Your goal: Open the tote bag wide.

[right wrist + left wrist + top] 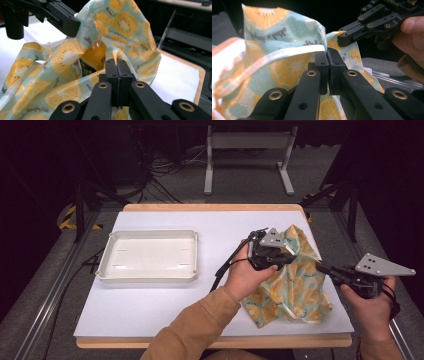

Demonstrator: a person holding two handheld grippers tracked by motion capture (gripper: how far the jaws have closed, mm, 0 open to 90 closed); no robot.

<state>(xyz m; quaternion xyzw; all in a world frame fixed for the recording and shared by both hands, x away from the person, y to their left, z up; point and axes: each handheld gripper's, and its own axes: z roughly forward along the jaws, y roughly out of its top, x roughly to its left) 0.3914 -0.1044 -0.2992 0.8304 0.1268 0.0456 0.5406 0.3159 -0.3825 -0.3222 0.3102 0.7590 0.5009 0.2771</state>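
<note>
The tray point(148, 255) lies on the table point(150, 305), toward its left half. Well to the right of the tray sits the bag point(295, 285) (a bottle point(93, 58) stands inside it), near the table's right edge.

A white tabletop point(150, 305) sits on a pale wooden board point(210, 207) whose edge peeks out along the far and near sides. Beyond it, grey carpeted floor point(240, 180) runs back into a very dark room, where a tangle of black cables point(155, 175) lies loose on the carpet. A white metal stand point(247, 155) with two legs and flat feet stands at the back, catching the light. Dark tripod legs point(87, 205) flank the table on both sides, with yellow-and-black hazard tape point(70, 217) at their feet on the left. Metal rails point(50, 295) run along the floor beside the table.
</note>
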